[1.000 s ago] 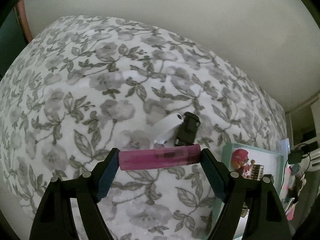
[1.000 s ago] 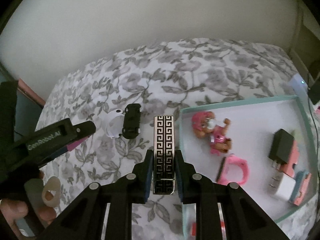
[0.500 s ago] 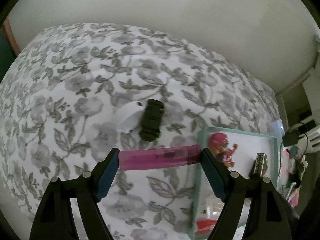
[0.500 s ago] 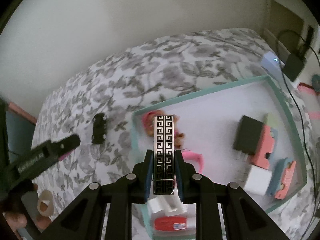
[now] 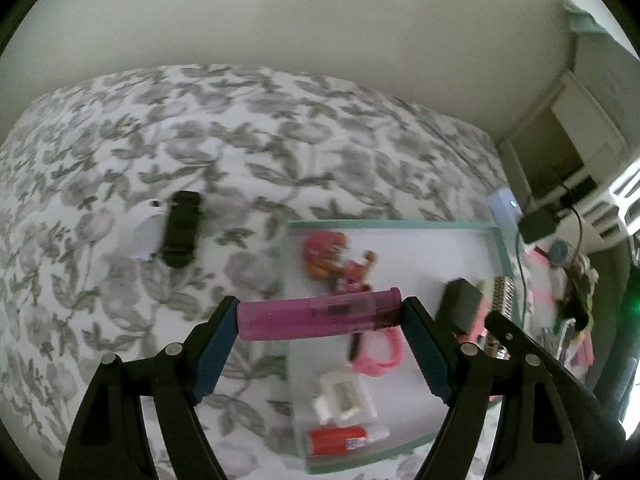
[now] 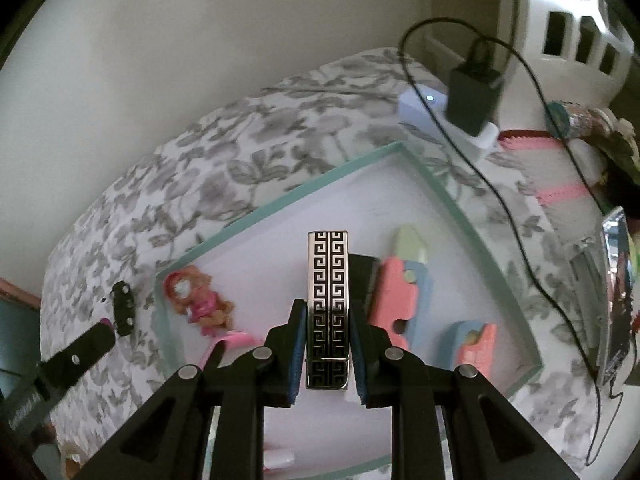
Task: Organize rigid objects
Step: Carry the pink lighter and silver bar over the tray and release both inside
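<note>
My left gripper [image 5: 320, 316] is shut end to end on a translucent pink lighter [image 5: 320, 314], held crosswise above the left edge of a teal-rimmed white tray [image 5: 392, 224]. My right gripper [image 6: 327, 344] is shut on a silver lighter with a black key pattern [image 6: 327, 300], upright over the middle of the same tray [image 6: 280, 208]. In the tray lie a pink doll [image 6: 200, 304], a black charger [image 5: 460, 304], pink and blue blocks [image 6: 400, 292], a pink ring [image 5: 380, 354], a white piece [image 5: 344, 396] and a red tube [image 5: 340, 440]. A black toy car [image 5: 182, 228] and a white object [image 5: 146, 232] lie on the bedspread.
The floral bedspread [image 5: 200, 128] runs back to a pale wall. Past the tray's far corner sit a white power block [image 6: 440, 116], a black adapter [image 6: 474, 96] and its cable. A white basket [image 6: 580, 28] and clutter stand at the right.
Both grippers have swept right from the bedspread to above the tray, each rolling as it went. The toy car and white object slid left in view. Both grips are unchanged.
</note>
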`<control>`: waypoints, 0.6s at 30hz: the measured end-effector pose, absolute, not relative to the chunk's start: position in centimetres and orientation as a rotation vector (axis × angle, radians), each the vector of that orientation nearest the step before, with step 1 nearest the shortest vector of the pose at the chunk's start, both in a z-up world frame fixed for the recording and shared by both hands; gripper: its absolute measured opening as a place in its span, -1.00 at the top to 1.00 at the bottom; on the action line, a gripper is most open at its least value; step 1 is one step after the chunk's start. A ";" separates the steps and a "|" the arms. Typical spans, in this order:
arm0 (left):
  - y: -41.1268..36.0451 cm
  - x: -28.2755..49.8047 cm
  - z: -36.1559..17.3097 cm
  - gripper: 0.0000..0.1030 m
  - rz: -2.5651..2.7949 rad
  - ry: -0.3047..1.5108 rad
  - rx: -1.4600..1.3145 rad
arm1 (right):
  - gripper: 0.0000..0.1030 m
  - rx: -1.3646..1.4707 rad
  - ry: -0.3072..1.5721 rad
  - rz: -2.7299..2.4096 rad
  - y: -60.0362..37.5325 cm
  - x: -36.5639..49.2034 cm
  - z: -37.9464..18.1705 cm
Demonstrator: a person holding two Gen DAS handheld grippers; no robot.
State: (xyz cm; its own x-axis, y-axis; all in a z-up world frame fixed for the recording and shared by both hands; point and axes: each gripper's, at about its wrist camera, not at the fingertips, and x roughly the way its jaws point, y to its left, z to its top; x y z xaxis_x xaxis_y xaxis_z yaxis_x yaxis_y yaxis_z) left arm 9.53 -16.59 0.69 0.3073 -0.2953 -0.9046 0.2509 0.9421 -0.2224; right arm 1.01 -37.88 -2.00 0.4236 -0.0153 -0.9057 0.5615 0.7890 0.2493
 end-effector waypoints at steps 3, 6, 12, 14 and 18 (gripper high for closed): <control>-18.2 8.9 0.7 -0.59 -0.383 1.196 -0.005 | 0.57 0.584 1.085 -0.401 -38.5 0.7 -2.1; -19.4 8.4 0.6 -0.59 -0.401 1.191 0.015 | 0.57 0.585 1.085 -0.414 -39.0 0.5 -2.2; -21.0 8.0 -0.5 -0.59 -0.411 1.214 0.048 | 0.57 0.610 1.096 -0.419 -39.8 0.1 -2.8; -21.2 7.9 -0.7 -0.59 -0.412 1.216 0.051 | 0.57 0.612 1.101 -0.419 -39.8 0.1 -3.0; -21.5 7.9 -1.0 -0.60 -0.413 1.221 0.059 | 0.57 0.615 1.112 -0.412 -39.8 0.1 -3.4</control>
